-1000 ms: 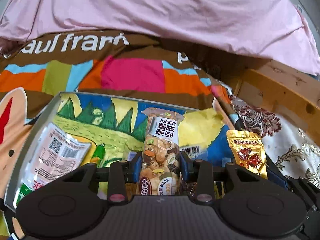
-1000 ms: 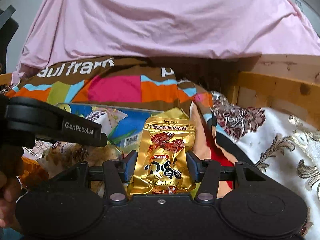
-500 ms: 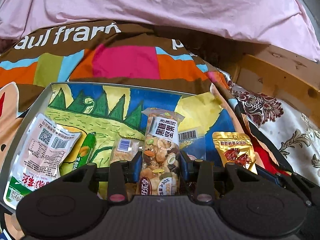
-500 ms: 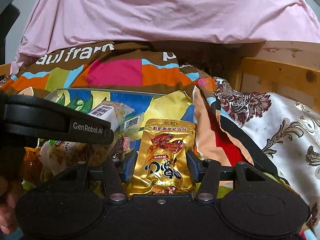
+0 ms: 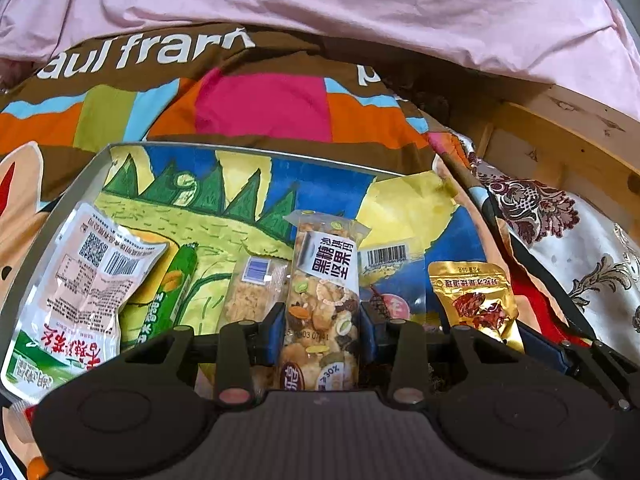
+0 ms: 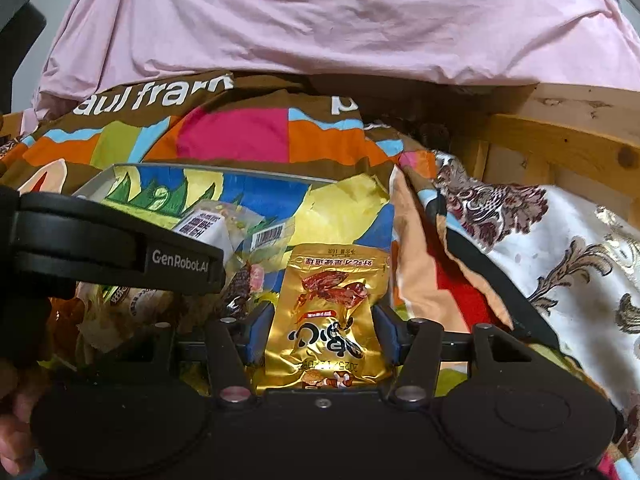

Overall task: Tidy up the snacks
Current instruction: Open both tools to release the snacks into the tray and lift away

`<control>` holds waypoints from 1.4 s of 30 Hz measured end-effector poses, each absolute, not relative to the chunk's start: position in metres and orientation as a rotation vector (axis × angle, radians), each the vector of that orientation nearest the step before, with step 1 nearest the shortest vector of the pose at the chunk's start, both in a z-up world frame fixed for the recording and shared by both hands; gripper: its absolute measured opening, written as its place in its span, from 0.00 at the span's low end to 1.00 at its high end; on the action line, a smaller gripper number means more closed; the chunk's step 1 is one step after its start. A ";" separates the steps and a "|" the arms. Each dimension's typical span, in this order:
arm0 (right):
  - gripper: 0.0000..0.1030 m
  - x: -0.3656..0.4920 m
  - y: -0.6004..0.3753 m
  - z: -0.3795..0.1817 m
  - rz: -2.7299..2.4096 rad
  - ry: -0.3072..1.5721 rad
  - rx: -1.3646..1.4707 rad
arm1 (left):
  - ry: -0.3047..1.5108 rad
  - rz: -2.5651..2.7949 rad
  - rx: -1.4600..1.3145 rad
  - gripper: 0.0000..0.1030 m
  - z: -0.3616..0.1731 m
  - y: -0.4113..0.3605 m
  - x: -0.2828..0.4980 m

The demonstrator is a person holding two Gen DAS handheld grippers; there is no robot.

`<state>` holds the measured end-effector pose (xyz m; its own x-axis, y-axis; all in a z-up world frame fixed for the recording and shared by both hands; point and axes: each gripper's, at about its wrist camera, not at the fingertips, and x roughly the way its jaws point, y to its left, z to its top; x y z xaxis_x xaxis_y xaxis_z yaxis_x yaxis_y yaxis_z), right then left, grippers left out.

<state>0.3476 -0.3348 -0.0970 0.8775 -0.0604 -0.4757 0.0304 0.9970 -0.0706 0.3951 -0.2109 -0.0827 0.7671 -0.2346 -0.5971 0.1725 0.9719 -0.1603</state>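
The left claw (image 5: 323, 332) is clamped narrowly on a clear nut-mix bar (image 5: 325, 296), blue pads pressing both its sides, over the picture-printed tray (image 5: 256, 184). At its 9 o'clock lie a rice cracker packet (image 5: 256, 296), a green sausage stick (image 5: 170, 292) and a white pouch (image 5: 80, 296). The right claw (image 6: 320, 336), at the left claw's 3 o'clock, grips a gold foil snack pouch (image 6: 328, 312) between its pads, above the tray's right edge and the patchwork quilt (image 6: 240, 136).
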 end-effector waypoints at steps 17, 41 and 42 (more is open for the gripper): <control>0.85 0.322 -0.337 -0.067 -0.060 0.409 -0.008 | 0.578 -0.199 -0.171 0.78 -0.050 -0.190 0.378; 0.99 0.177 -0.278 0.038 0.051 0.113 -0.053 | 0.299 -0.047 -0.140 1.00 0.054 -0.063 0.226; 0.99 0.172 -0.272 0.037 0.061 0.113 -0.060 | 0.292 -0.040 -0.136 1.00 0.056 -0.057 0.218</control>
<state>0.1724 -0.2718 0.0375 0.9917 0.0574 -0.1148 -0.0641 0.9964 -0.0562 0.2176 -0.0567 0.0556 0.9570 -0.0591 -0.2842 0.0198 0.9901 -0.1392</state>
